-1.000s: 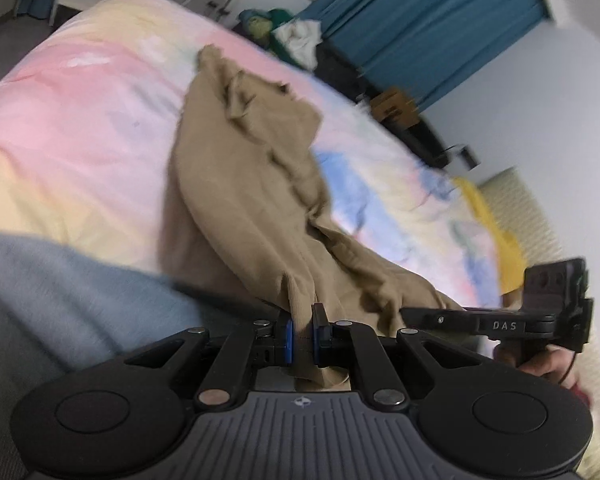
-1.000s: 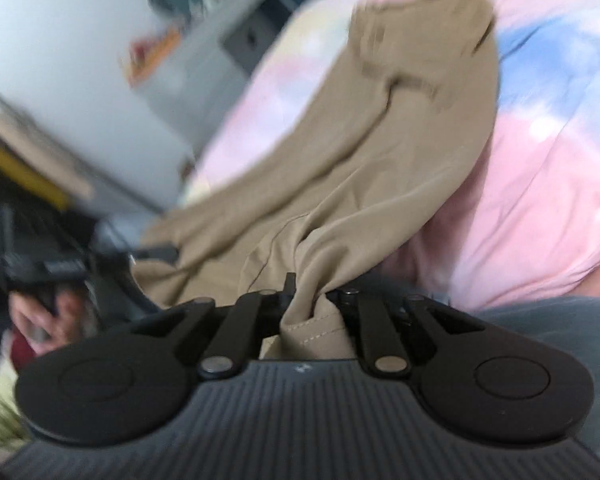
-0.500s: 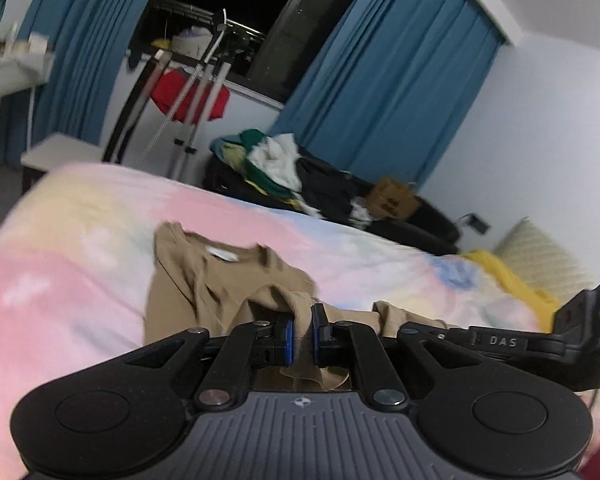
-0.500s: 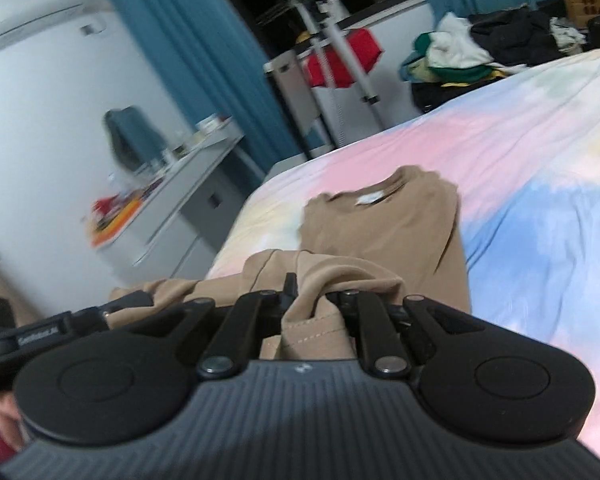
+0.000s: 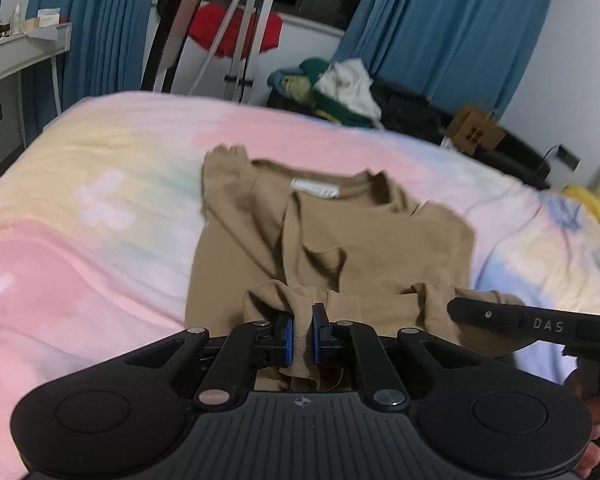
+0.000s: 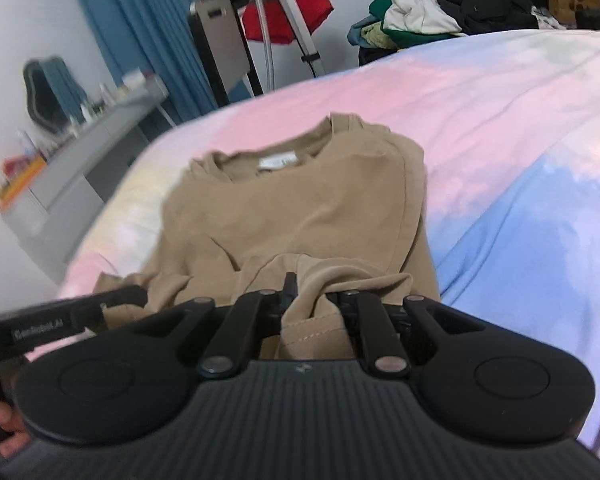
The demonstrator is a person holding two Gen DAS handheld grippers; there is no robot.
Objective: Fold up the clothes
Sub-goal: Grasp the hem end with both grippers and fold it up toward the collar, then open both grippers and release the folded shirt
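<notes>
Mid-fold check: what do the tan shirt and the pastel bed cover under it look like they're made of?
Tan short-sleeved shirt: looks like soft matte cotton-type knit; it drapes limply, bunches between the fingers of both grippers, and shows stitched hems. Pastel tie-dye bed cover: seemingly smooth woven sheet fabric, matte, with shallow creases. The exact fibre of either can't be told.

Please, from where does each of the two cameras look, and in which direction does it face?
Left wrist: sits on the left gripper, faces along its fingers over the tan shirt toward the blue curtains; the right gripper shows.
Right wrist: sits on the right gripper, faces across the same shirt; the left gripper shows.
Shared: shirt, pastel bedsheet, clothes pile.
</notes>
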